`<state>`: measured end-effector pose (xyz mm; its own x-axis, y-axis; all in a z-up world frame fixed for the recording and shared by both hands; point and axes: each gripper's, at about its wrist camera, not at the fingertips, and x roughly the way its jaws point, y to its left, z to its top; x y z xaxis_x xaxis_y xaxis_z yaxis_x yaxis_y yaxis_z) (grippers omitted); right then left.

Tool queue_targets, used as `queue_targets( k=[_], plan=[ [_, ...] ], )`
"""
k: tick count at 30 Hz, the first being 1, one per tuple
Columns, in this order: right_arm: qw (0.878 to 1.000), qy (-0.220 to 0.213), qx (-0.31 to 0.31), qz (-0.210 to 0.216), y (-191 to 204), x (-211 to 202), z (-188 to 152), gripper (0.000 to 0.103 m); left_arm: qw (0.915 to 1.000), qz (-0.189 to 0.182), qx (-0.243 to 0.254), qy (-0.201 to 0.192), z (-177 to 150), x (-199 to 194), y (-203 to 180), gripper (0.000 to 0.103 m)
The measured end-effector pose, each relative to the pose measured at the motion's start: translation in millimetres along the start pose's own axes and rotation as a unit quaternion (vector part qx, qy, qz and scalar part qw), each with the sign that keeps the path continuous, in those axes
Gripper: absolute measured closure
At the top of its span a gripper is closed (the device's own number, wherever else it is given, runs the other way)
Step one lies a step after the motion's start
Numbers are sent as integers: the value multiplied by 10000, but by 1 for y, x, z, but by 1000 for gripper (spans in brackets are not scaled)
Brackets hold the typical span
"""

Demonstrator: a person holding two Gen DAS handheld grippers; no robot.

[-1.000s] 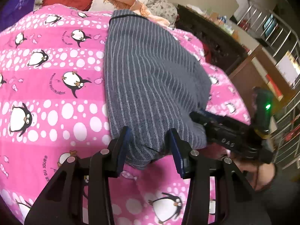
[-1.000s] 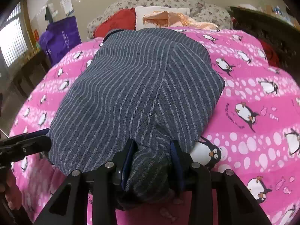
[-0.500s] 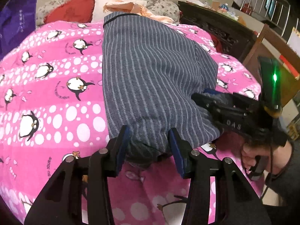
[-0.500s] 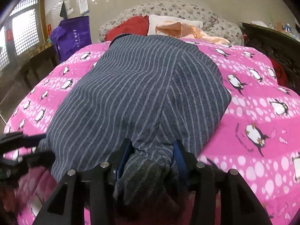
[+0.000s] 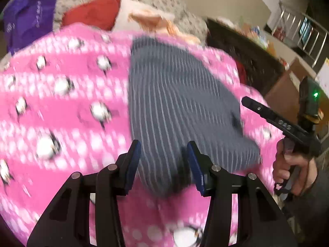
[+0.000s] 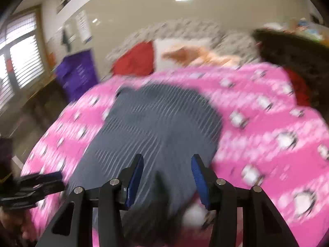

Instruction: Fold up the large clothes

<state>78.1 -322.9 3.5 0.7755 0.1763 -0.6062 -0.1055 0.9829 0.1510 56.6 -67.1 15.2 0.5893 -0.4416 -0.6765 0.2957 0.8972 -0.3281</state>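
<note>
Left hand-held gripper (image 5: 163, 160) and right hand-held gripper (image 6: 167, 173) both released, jaws apart over the garment (image 5: 174, 103)
Blur smears both views; garment lies on the bed (image 5: 61, 113), near edge hidden by fingers; only the left view shows the right hand (image 5: 287, 170)

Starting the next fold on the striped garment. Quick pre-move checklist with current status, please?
1. Striped garment spread on the pink blanket: ok.
2. Right gripper free of cloth: ok, a gap shows beside one pad.
3. Left gripper free of cloth: cannot tell, fabric fills the space between its pads and the picture is blurred.
4. Near hem tidy: cannot tell, blurred.
5. Red pillow off the garment: ok, it lies beyond the far end.
</note>
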Motion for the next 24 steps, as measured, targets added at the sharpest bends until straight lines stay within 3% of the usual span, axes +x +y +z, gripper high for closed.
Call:
queue_targets(
  k=[2, 5, 6, 8, 12, 14, 18, 20, 21, 22, 23, 24],
  plan=[
    [9988, -91, 110, -464, -1, 17, 27, 58, 9998, 12, -66, -185, 19, 3, -4, 56],
    [9994, -3, 324, -152, 7, 45, 54, 58, 9998, -128, -126, 127, 20, 33, -15, 56],
    [9991, 102, 401, -20, 14, 58, 62, 58, 9994, -87, -66, 340, 15, 47, -19, 56],
    [9976, 267, 601, 206, 22, 78, 72, 58, 9991, 216, 175, 306, 0, 61, -27, 56],
    [9938, 980, 356, -384, 28, 147, 60, 56, 9996, 150, 149, 205, -3, 62, -27, 54],
    [9942, 933, 167, -502, 26, 164, 51, 53, 9994, 56, 170, 294, 2, 61, -27, 54],
    [9966, 802, 8, -198, 25, 150, 59, 47, 9987, -68, 39, 494, 21, 60, -18, 54],
    [9988, 429, 209, 113, 9, 117, 63, 47, 9990, 27, -31, 455, 35, 60, -9, 53],
    [9991, 198, 329, 158, -4, 97, 65, 41, 9991, 99, -41, 418, 40, 61, -4, 51],
    [9991, 80, 402, 121, -15, 85, 64, 35, 9991, 197, -66, 383, 47, 64, 2, 40],
    [9987, -4, 499, 51, -29, 74, 62, 22, 9989, 300, -127, 343, 54, 67, 10, 30],
    [9981, -25, 620, 44, -42, 67, 58, 19, 9987, 343, -207, 300, 58, 71, 16, 26]
  ],
)
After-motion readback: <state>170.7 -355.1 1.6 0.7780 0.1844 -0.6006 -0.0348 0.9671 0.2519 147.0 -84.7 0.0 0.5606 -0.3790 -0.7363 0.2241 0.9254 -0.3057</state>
